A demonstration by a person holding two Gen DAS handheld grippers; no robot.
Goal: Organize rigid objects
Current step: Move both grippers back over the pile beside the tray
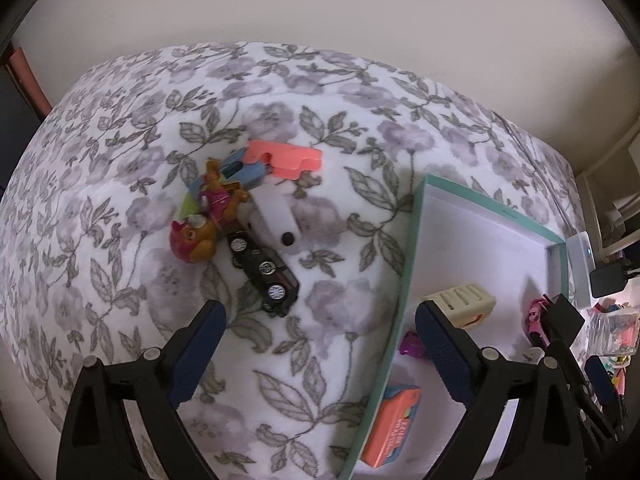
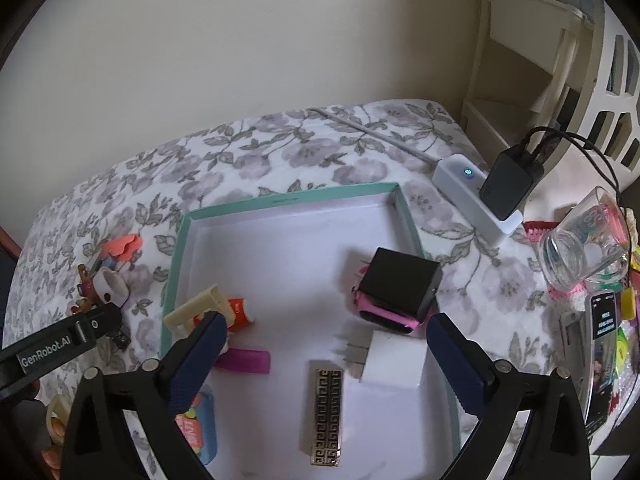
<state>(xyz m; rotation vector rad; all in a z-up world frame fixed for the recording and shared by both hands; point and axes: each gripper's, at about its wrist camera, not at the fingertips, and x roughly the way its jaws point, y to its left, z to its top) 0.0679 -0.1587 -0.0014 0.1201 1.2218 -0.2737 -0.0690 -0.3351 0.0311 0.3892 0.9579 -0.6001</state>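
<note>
Both grippers stand with jaws spread wide and nothing between the fingers. Left gripper (image 1: 320, 344) hovers over the floral blanket (image 1: 120, 184), its left finger above the fabric and its right finger over the teal rim of the tray (image 1: 404, 280). Ahead of it a cluster of loose items lies on the blanket, well apart from the tray: a black toy car (image 1: 266, 274) lying on its side, a white cylinder (image 1: 278, 218) touching the car's far end, a brown figurine (image 1: 204, 220) just beside both, and a pink flat piece (image 1: 288, 158) farthest away.

Right gripper (image 2: 326, 344) hovers over the tray (image 2: 288, 202), whose white floor holds the sorted items: a black cube (image 2: 400, 284) resting on a pink toy car (image 2: 390, 318), a white plug adapter (image 2: 394, 358) near the right finger, a patterned metal bar (image 2: 328, 416) near the front edge, a purple piece (image 2: 248, 360), a cream slotted block (image 2: 200, 308) and an orange-capped tube (image 2: 240, 310) by the left finger, and a blue-and-orange box (image 2: 200, 424) at lower left.

Outside the tray, to its right, sit a white power strip (image 2: 476, 196) with a black charger (image 2: 508, 184), a tipped glass jar (image 2: 580, 248) and a phone (image 2: 602, 356).
</note>
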